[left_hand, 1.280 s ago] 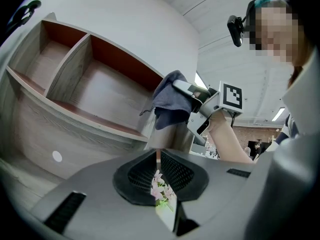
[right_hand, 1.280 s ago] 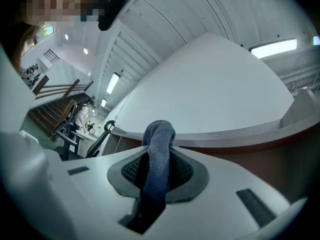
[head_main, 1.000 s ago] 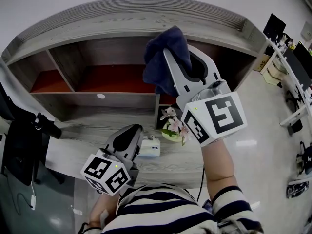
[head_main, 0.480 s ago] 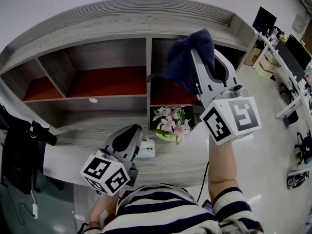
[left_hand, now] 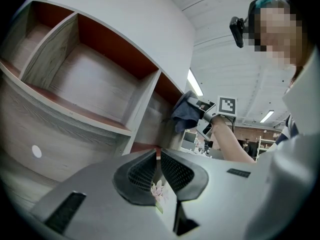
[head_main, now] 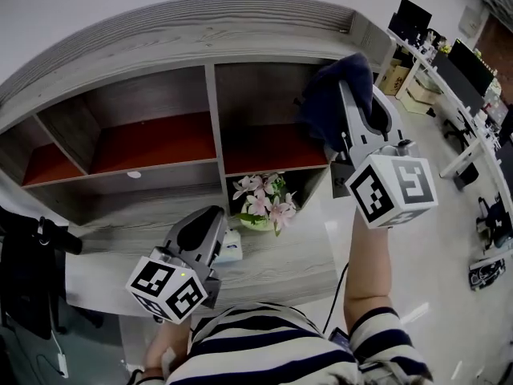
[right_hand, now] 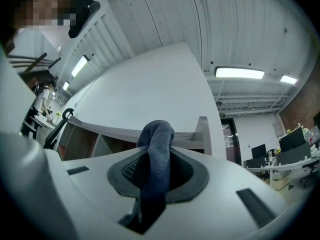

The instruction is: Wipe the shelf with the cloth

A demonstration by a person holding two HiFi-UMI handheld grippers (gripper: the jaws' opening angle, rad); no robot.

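Clamping the dark blue cloth (right_hand: 156, 149) between its two pads, your right gripper (right_hand: 157, 171) has its jaws closed on the fabric, which bunches up above the tips and trails down through the gap. From your head camera, that right gripper (head_main: 353, 107) is raised at arm's length, and the cloth (head_main: 330, 103) sits in front of the upper right corner of the shelf (head_main: 184, 34), by the right-hand compartment (head_main: 268, 147) with the red floor. You cannot tell from any view whether the cloth is touching the wood. Your left gripper (left_hand: 158, 159) is closed with nothing gripped: its pads are drawn together, leaving only a thin slit. It is held low and close to your body, the left gripper (head_main: 210, 215) pointing up toward the shelf, well apart from the right one. From its own camera you see the cloth (left_hand: 185, 115) hanging at the front edge of the right compartment, with your forearm (left_hand: 231, 145) reaching out to it. Below the shelf, a small pot of pink and white flowers (head_main: 260, 203) stands on the grey wooden desk (head_main: 276, 269), just right of your left gripper. A small white box (head_main: 229, 252) lies between the two, partly hidden. Your striped sleeve (head_main: 272, 351) fills the bottom edge, and office desks with monitors (head_main: 449, 54) stand off to the right.
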